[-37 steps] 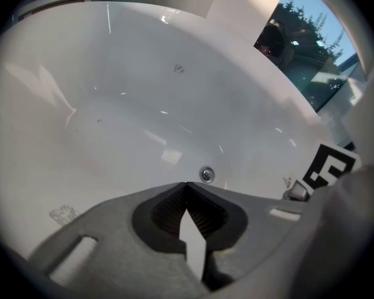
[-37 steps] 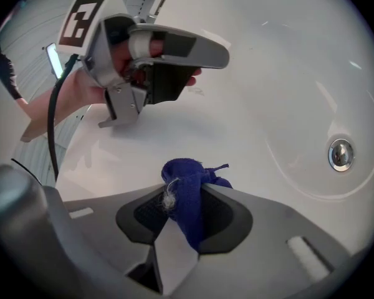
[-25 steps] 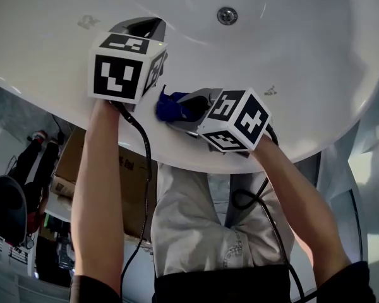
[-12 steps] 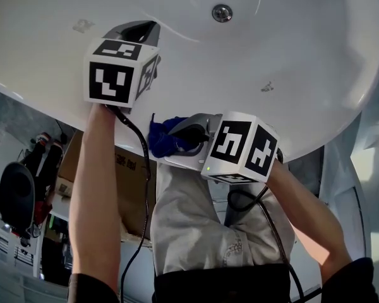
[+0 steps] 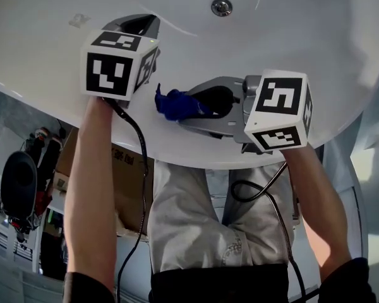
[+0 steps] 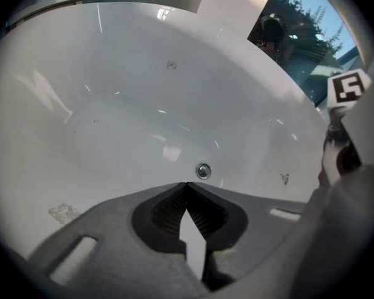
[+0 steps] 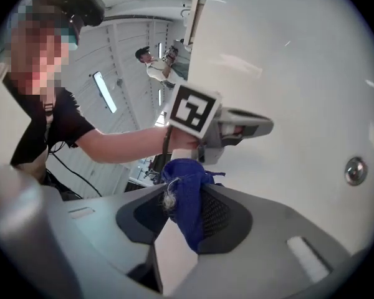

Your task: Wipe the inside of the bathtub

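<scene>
A white bathtub (image 5: 316, 43) fills the top of the head view, with its round metal drain (image 5: 221, 6) (image 6: 202, 170) (image 7: 355, 170) at the top centre. My right gripper (image 5: 167, 104) (image 7: 182, 189) is shut on a blue cloth (image 5: 177, 104) (image 7: 188, 198) and points left along the tub's near wall. The cloth bunches out past the jaw tips. My left gripper (image 5: 139, 23) (image 6: 186, 184) is shut with nothing in it, held over the tub's inner slope to the left of the cloth, facing the drain.
Small dark smudges mark the tub surface (image 5: 78, 21) (image 6: 284, 179) (image 6: 63, 212). A cardboard box (image 5: 127, 169) and dark gear (image 5: 19, 185) sit on the floor left of the tub. Cables (image 5: 259, 194) hang from both grippers. Another person (image 7: 154, 64) stands far off.
My right gripper with the blue cloth has swung up and to the right, back onto the tub's near wall from its rim. The left gripper has stayed nearly still.
</scene>
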Demonstrator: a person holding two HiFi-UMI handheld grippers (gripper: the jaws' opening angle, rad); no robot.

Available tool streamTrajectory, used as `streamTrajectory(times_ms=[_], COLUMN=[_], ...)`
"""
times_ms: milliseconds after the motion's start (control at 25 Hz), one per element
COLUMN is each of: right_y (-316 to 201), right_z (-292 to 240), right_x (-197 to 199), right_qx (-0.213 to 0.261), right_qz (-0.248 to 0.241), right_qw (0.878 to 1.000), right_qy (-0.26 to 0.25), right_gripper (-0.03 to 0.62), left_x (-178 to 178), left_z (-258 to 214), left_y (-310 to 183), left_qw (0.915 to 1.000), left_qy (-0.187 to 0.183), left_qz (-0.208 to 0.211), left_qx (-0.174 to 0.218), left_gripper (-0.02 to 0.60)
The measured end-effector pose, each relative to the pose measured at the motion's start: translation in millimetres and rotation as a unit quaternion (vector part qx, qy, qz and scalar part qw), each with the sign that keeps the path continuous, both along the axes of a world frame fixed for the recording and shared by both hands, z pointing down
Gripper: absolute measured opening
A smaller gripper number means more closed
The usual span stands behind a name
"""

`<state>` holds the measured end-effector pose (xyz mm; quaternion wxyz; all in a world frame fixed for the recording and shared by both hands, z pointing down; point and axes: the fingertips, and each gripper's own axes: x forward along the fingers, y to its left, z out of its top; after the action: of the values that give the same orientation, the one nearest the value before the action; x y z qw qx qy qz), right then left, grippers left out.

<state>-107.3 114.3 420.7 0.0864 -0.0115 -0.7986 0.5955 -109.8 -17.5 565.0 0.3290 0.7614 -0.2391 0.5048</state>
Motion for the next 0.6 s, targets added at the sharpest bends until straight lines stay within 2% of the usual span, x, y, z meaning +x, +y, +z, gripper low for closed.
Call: streamTrajectory(times_ms=[200, 360, 600], right_y=[-38, -55, -93], right_z=[38, 69, 137], right_x=[38, 60, 75], right_qx=[0.035, 0.061, 0.063], right_qz=[0.019, -0.004, -0.009], right_qw=[0.996, 0.99, 0.979], right_qy=[0.076, 0.128, 0.192], right_gripper=[0.12, 0.121, 0.121], left_x=[3, 9, 5], left_z=[2, 2, 18], left_y=[4, 9, 4], left_qw=[0.9999, 0.9998, 0.9987], left_qy=[-0.002, 0.005, 0.015], left_qz=[-0.011, -0.016, -0.046], left_qx=[-0.003, -0.004, -0.016], left_gripper=[0.003, 0.003, 0.003])
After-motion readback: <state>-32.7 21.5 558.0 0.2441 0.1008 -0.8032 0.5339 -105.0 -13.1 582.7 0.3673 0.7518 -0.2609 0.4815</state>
